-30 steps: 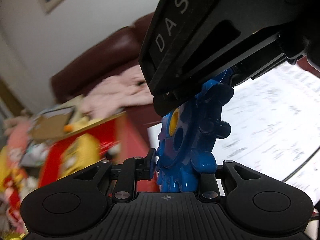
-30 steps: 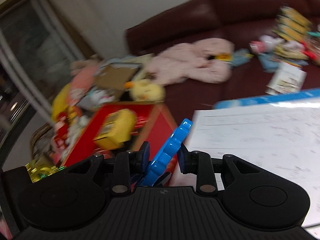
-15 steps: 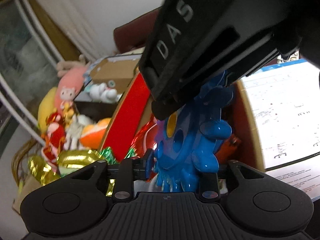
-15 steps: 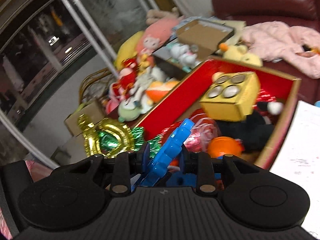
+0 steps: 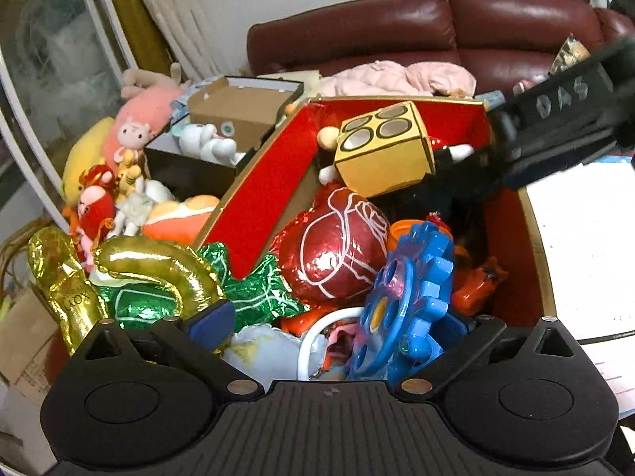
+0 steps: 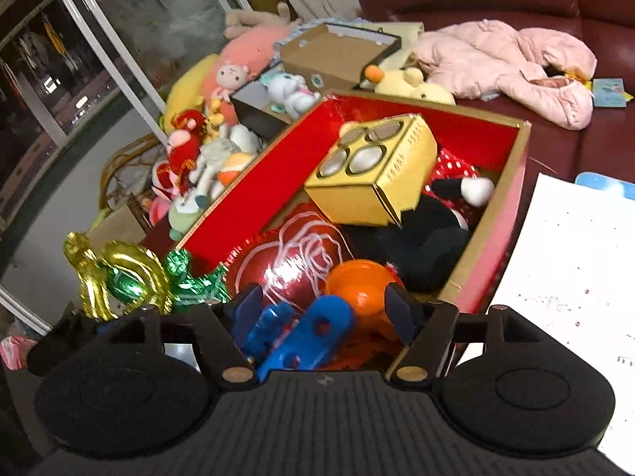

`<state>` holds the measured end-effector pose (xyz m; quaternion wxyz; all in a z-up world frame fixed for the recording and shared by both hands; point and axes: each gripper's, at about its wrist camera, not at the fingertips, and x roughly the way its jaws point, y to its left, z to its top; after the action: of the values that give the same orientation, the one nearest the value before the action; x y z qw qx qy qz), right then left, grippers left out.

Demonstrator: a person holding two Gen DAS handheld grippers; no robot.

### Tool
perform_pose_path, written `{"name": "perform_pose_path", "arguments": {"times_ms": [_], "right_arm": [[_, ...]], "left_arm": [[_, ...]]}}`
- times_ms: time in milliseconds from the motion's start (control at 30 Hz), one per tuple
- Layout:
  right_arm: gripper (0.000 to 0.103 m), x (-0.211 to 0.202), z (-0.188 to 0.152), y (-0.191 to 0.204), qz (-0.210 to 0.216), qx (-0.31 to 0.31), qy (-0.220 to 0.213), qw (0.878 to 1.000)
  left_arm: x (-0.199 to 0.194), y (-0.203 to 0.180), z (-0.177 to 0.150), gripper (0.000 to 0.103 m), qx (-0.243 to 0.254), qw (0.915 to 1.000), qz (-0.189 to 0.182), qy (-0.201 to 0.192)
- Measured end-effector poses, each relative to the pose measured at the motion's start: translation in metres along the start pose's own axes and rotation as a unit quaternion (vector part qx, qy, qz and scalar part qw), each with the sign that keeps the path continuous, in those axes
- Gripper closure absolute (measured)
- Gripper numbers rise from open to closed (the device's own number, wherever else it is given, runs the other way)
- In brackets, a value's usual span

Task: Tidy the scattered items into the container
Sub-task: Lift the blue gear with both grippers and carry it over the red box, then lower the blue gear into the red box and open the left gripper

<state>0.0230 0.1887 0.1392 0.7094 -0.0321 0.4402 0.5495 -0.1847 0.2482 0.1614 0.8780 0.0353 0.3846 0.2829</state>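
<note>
Maroon sofa (image 5: 416,27) behind. Left gripper (image 5: 341,321): jaws just opened wide, gripping nothing. Right gripper (image 6: 323,305): jaws just opened, empty. Blue gear toy (image 5: 405,301) stands on edge inside red box (image 5: 262,198), near-right, long axis running near-to-far, face left.

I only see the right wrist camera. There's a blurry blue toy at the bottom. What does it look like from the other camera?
Observer: It's a blue plastic gear wheel with a yellow hub, tilted on its edge inside the red-lined cardboard box.
Operator: Is the other grabber squeezing it?
Observer: No. The left gripper has just been opening its jaws. The wheel stands between them, and one blue pad is well clear of it.
Operator: What's next to it?
Observer: A red foil balloon with white lines, on the wheel's left in that picture.
</note>
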Motion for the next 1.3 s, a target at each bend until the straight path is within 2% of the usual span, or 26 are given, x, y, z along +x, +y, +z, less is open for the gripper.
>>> {"name": "perform_pose_path", "arguments": {"times_ms": [100, 300, 367, 500, 667, 900, 1033, 1300], "right_arm": [[0.026, 0.007, -0.003, 0.002, -0.001, -0.003, 0.015, 1.000], [0.024, 0.011, -0.004, 0.012, -0.024, -0.042, 0.023, 0.999], [0.022, 0.009, -0.004, 0.013, -0.023, -0.044, 0.022, 0.999], [0.021, 0.008, -0.003, 0.011, -0.030, -0.042, 0.024, 0.998], [0.019, 0.008, -0.007, 0.013, -0.034, -0.060, 0.053, 0.996], [0.013, -0.001, -0.013, 0.011, -0.045, -0.100, 0.064, 0.992], [0.011, -0.004, -0.013, 0.011, -0.044, -0.122, 0.071, 0.989], [0.007, 0.001, -0.006, 0.019, -0.042, -0.192, 0.085, 0.977]], "left_arm": [[-0.005, 0.002, -0.001, 0.000, -0.003, 0.9999, -0.008, -0.014], [-0.023, 0.005, 0.002, 0.000, -0.006, 0.9967, -0.071, -0.038], [-0.026, 0.004, 0.004, 0.000, -0.006, 0.9959, -0.081, -0.041], [-0.024, 0.001, 0.004, 0.000, -0.007, 0.9977, -0.059, -0.033], [-0.023, -0.006, -0.002, 0.000, 0.009, 0.9994, -0.025, -0.025], [-0.027, -0.002, -0.003, 0.000, -0.018, 0.9993, -0.032, 0.009], [-0.018, -0.003, 0.000, 0.000, -0.037, 0.9981, -0.023, 0.042], [-0.002, -0.008, 0.004, 0.000, -0.050, 0.9955, 0.008, 0.081]]}}
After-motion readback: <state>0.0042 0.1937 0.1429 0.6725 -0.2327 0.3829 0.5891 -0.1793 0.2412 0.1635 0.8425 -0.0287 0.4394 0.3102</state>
